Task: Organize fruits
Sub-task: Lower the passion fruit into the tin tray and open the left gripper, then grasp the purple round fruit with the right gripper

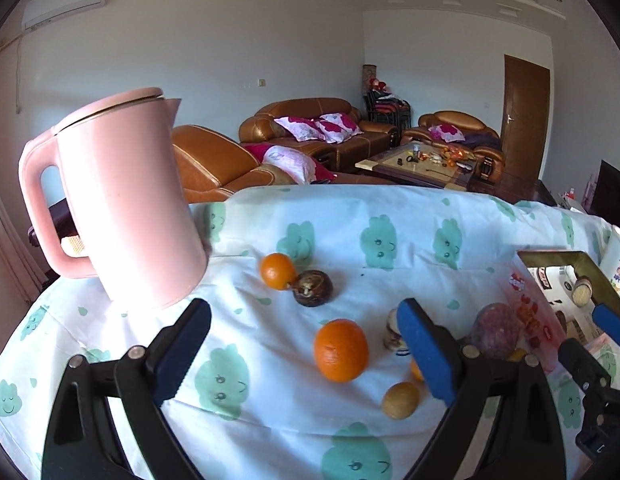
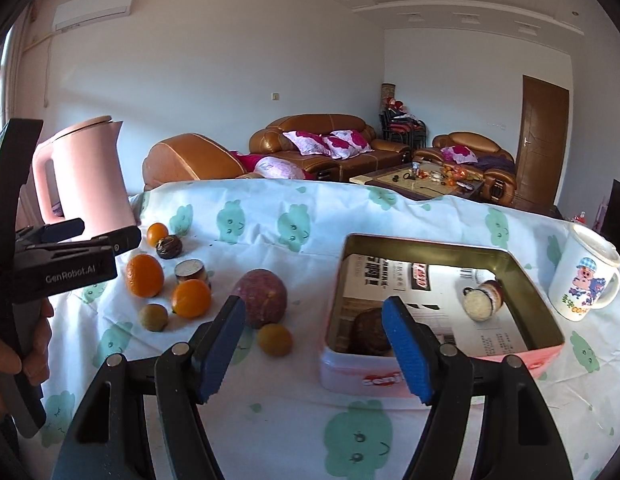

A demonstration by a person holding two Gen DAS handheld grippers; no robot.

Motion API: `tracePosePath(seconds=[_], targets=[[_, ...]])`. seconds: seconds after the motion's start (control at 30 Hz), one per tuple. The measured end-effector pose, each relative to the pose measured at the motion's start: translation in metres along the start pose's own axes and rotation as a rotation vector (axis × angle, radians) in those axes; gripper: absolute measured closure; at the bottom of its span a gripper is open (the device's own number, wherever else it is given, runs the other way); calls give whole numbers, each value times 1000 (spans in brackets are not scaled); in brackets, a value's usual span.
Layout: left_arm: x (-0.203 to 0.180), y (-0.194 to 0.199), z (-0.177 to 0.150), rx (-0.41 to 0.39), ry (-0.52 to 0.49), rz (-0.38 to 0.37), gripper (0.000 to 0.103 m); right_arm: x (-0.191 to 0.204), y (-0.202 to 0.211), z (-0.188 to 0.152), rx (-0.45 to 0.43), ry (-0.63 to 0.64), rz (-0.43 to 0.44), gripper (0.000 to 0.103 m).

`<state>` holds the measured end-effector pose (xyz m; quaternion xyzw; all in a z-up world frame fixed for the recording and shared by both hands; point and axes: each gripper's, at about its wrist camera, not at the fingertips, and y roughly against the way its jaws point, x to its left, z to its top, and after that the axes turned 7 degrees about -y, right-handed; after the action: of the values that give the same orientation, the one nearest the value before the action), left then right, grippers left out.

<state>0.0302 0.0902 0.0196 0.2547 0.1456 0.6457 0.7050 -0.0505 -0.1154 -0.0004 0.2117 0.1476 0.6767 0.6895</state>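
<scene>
Where cloud-print tablecloth (image 2: 269, 420) drapes, both hand-held grippers spread, empty; sofas (image 2: 322, 148) behind

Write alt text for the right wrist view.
The open right gripper hangs empty over a cloud-print tablecloth, aimed between a purple fruit and an open tin holding a dark fruit. Oranges lie left near a pink kettle; the left gripper shows at far left.

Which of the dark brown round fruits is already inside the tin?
The one in the tin's near-left corner; the other dark fruit still lies on the cloth beside the small orange.
</scene>
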Motion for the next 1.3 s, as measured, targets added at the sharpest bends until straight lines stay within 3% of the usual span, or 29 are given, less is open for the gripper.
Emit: tracePosePath(seconds=[0.17, 0.33, 0.53, 0.63, 0.8, 0.87, 0.93, 1.0, 1.13, 1.3], targets=[[27, -5, -1, 27, 61, 21, 7, 31, -40, 10, 78, 55, -9, 31], [32, -11, -1, 69, 24, 13, 7, 50, -80, 14, 187, 129, -36, 31], [13, -12, -5, 124, -125, -101, 7, 47, -105, 8, 301, 173, -54, 33], [-1, -12, -9, 148, -188, -184, 7, 53, -113, 3, 345, 217, -71, 41], [-25, -7, -16, 148, -283, -274, 7, 45, -105, 6, 313, 179, -53, 53], [-30, -6, -17, 147, -295, -313, 8, 38, -95, 10, 268, 137, -19, 53], [-33, -9, -18, 162, -290, -342, 11, 29, -78, 14, 195, 90, -6, 53], [-35, -14, -21, 187, -288, -356, 22, 20, -68, 20, 162, 37, 22, 53], [-46, -24, -28, 225, -294, -376, 33, 4, -47, 26, 117, -42, 63, 53], [-61, -22, -30, 159, -371, -309, 35, -3, -31, 21, 92, -58, 67, 52]])
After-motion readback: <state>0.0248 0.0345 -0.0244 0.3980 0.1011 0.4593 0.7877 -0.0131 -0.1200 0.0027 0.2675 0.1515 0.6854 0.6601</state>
